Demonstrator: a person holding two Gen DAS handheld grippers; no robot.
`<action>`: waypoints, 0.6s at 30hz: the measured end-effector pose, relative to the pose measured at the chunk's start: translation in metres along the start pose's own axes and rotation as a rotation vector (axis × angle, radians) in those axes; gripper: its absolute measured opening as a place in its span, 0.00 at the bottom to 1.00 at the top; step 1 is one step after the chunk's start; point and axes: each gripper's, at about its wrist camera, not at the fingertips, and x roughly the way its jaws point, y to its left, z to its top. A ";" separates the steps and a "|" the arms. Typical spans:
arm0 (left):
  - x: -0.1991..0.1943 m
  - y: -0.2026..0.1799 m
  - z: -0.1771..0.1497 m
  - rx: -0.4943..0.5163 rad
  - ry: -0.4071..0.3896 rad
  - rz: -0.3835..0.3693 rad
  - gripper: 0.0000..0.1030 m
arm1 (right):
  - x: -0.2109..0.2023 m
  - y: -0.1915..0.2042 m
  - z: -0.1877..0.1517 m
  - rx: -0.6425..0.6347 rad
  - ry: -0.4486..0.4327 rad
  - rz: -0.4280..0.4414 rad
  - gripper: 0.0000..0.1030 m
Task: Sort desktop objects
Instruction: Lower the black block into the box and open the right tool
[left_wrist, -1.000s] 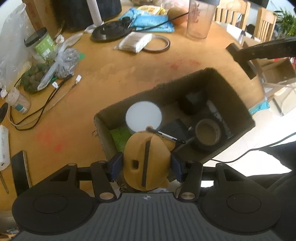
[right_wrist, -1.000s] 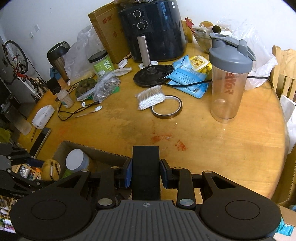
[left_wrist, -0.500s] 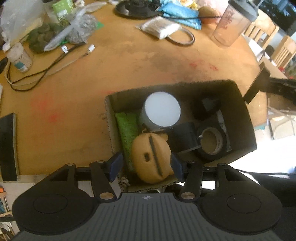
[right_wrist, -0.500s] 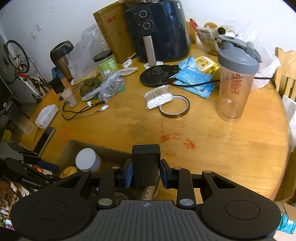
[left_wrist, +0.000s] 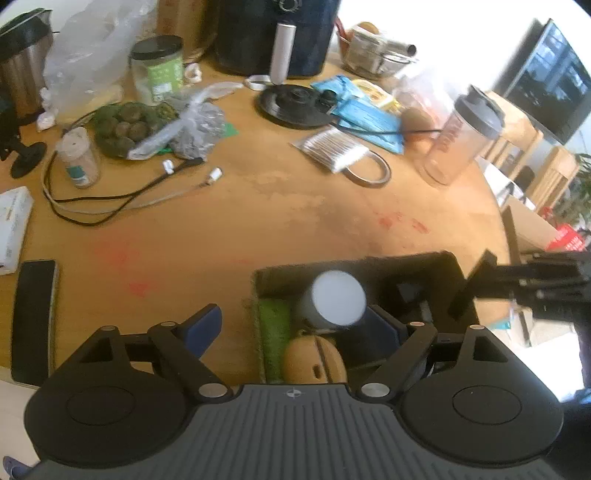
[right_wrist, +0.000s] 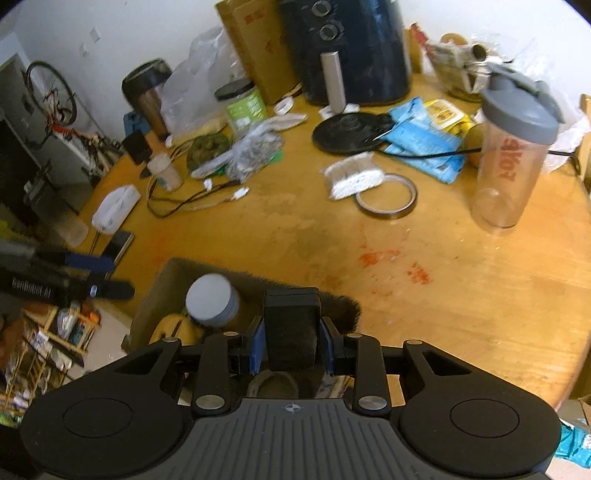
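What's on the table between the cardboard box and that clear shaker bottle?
Only bare wood with red smears lies between the cardboard box and the shaker bottle; the right wrist view shows it best.

Round wooden table (right_wrist: 461, 295), top worn, red smears near middle; cardboard box (right_wrist: 155, 295) at near edge; phone (left_wrist: 33, 317) flat at left edge; tape ring (right_wrist: 386, 197) touching cotton swab pack (right_wrist: 351, 175); shaker bottle (right_wrist: 513, 155) upright at right; black round base (right_wrist: 347, 131) before air fryer (right_wrist: 351, 48); cables (left_wrist: 110, 199), green-label jar (right_wrist: 243, 103), white pack (right_wrist: 116, 210) at left.
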 end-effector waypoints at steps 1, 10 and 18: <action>-0.001 0.001 0.001 -0.001 -0.002 0.000 0.83 | 0.001 0.004 0.000 -0.011 0.004 0.001 0.33; -0.008 0.016 -0.001 0.001 -0.008 0.010 0.83 | 0.030 0.027 0.013 -0.086 0.053 0.005 0.33; -0.009 0.034 -0.003 -0.027 -0.005 0.022 0.84 | 0.054 0.037 0.017 -0.092 0.113 -0.045 0.85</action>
